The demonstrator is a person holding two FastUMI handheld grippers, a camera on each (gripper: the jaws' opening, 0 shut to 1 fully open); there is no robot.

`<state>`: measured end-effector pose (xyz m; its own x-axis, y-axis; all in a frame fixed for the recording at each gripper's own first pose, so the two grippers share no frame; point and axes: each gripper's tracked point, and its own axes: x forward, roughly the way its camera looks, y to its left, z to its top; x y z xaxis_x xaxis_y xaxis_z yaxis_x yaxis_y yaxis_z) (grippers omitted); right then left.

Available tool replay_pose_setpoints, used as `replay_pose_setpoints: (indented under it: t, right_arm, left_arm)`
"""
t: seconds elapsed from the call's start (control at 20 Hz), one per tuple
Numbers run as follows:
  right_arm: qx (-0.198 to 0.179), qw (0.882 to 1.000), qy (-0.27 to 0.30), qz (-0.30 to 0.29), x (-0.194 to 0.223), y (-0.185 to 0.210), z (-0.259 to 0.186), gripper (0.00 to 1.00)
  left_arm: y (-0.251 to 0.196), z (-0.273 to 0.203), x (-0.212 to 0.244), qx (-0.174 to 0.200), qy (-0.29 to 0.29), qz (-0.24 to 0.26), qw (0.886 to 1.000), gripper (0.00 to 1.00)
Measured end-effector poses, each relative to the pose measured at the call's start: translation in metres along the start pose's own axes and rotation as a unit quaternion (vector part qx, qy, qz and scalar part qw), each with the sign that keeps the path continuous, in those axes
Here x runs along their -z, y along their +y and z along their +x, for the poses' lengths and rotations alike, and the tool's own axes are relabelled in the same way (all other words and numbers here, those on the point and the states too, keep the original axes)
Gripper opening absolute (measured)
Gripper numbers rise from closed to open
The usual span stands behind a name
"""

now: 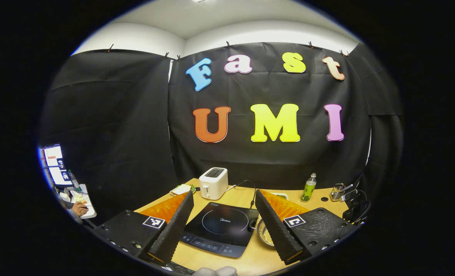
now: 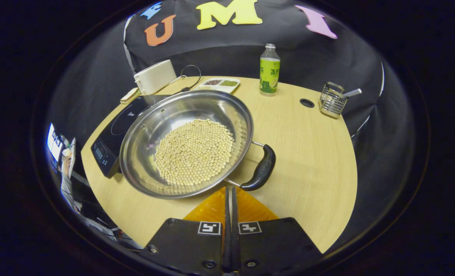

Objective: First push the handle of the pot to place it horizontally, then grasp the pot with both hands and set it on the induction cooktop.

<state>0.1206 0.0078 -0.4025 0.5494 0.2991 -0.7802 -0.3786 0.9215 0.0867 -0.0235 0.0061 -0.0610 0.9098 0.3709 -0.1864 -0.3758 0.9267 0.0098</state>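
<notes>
A steel pot [image 2: 147,126] holding pale round beans [image 2: 195,151] stands on the wooden table [image 2: 308,153], just right of the black induction cooktop [image 2: 114,132]. Its black side handle [image 2: 261,168] sits on the near right rim and runs slantwise. My right gripper [image 2: 230,188] is shut with nothing in it, its tips right at the rim beside the handle's near end. My left gripper [image 1: 225,192] hangs open above the cooktop [image 1: 221,226]. A sliver of the pot [image 1: 264,234] peeks out beside its right finger.
A white toaster [image 2: 154,76] with its cord stands behind the cooktop. A divided tray [image 2: 218,84], a green bottle [image 2: 269,69] and a wire basket [image 2: 333,100] line the table's far edge. A person's hand [image 1: 79,209] rests at a desk far left.
</notes>
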Motion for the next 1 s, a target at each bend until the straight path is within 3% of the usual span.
replay_pose_setpoints:
  t: [0.7, 1.0]
  right_arm:
    - [-0.016, 0.999, -0.005, -0.03, -0.018, -0.032, 0.01, 0.04]
    - [0.032, 0.998, -0.042, -0.023, -0.022, -0.043, -0.016, 0.01]
  left_arm:
    - [-0.032, -0.008, 0.015, -0.032, 0.019, 0.007, 0.999, 0.96]
    - [-0.038, 0.014, 0.029, 0.013, 0.02, 0.023, 0.999, 0.96]
